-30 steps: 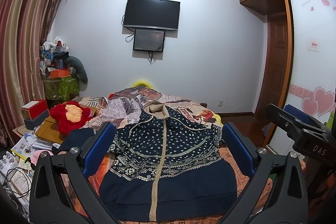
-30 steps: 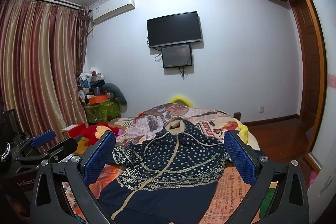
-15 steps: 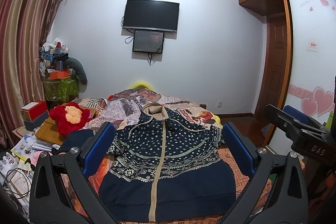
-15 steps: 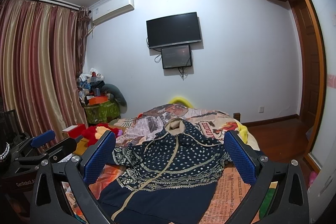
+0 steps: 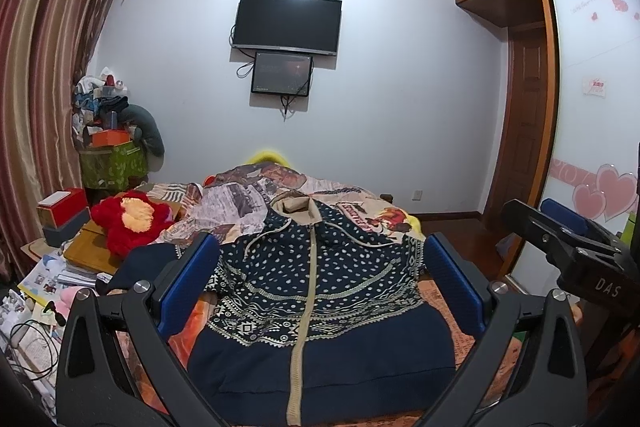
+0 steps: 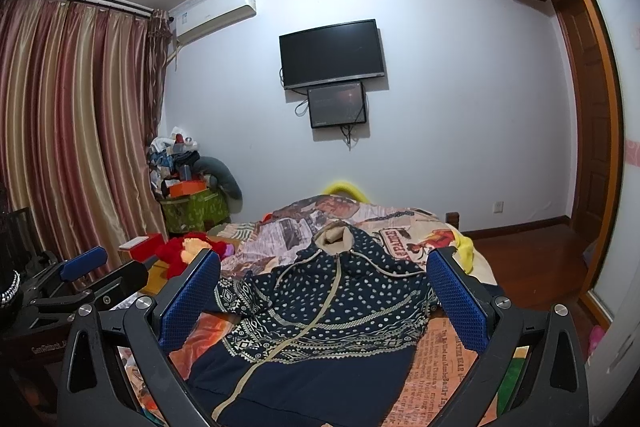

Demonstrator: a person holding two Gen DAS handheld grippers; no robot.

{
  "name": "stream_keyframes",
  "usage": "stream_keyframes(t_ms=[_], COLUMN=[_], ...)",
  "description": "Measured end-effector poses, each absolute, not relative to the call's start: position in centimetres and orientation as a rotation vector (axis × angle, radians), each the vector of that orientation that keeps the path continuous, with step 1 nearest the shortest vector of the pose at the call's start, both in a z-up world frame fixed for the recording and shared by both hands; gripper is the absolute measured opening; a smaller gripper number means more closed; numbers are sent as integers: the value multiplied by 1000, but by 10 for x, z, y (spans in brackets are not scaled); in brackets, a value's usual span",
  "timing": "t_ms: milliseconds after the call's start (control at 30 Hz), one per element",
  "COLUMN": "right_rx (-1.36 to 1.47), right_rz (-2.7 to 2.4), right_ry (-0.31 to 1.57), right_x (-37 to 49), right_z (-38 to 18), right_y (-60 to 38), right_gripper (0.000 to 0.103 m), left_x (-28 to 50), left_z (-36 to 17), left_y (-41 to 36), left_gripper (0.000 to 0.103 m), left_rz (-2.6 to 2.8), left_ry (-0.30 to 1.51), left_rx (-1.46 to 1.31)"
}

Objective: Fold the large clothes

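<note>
So the navy zip-up hoodie with the white dot and geometric knit pattern (image 5: pixel 320 291) is laid out flat, front up, on the bed with the newspaper-print orange cover (image 5: pixel 460 315). It sits straight ahead of and below both grippers. Its long axis runs directly away from them: plain navy hem closest, cream-lined hood (image 5: pixel 296 205) at the far end, beige zipper (image 5: pixel 306 287) running down the middle.

From the left gripper (image 5: pixel 320 287) the zipper lines up almost dead centre between the blue-padded fingers (image 5: pixel 188 287). From the right gripper (image 6: pixel 324 299) the hoodie sits a bit to its left and the zipper slants, so I'd say the left one is more squarely over it, and the right is closer to the hoodie's right edge. A dark sleeve (image 5: pixel 140 267) spills off toward the left gripper's side.

Both grippers are spread wide, holding nothing and touching nothing, hovering clear above the hem. No fold started as far as I can tell. My guess is the first grab is that sleeve or a hem corner.
</note>
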State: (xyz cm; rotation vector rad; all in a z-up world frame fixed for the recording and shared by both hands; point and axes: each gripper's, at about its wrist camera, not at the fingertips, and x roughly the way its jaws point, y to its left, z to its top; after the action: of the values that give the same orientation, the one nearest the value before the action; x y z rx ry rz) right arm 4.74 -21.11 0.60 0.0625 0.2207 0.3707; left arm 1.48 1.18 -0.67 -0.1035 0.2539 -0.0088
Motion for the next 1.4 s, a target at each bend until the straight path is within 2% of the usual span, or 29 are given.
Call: stream_keyframes(t_ms=[333,633,1033,1200,1400], right_rx=[29,13,-127,-201,-266], right_rz=[346,353,411,426,461], right_ry=[289,422,690,783,853], right_x=[108,225,356,393,419], right_z=[-13,-48,-116,-151,-183], right_y=[-192,-162,-113,-92,-67], right_gripper=[103,103,103,103,103], left_x=[70,156,242,247,237], left_z=[-25,-81,-182,-221,-251], left_y=[55,154,316,348,365], left_gripper=[103,103,103,96,94], left_rz=[104,226,457,483,449], left_ry=[305,458,763,867,914], left_rx=[-55,-130,-425,-600,-792])
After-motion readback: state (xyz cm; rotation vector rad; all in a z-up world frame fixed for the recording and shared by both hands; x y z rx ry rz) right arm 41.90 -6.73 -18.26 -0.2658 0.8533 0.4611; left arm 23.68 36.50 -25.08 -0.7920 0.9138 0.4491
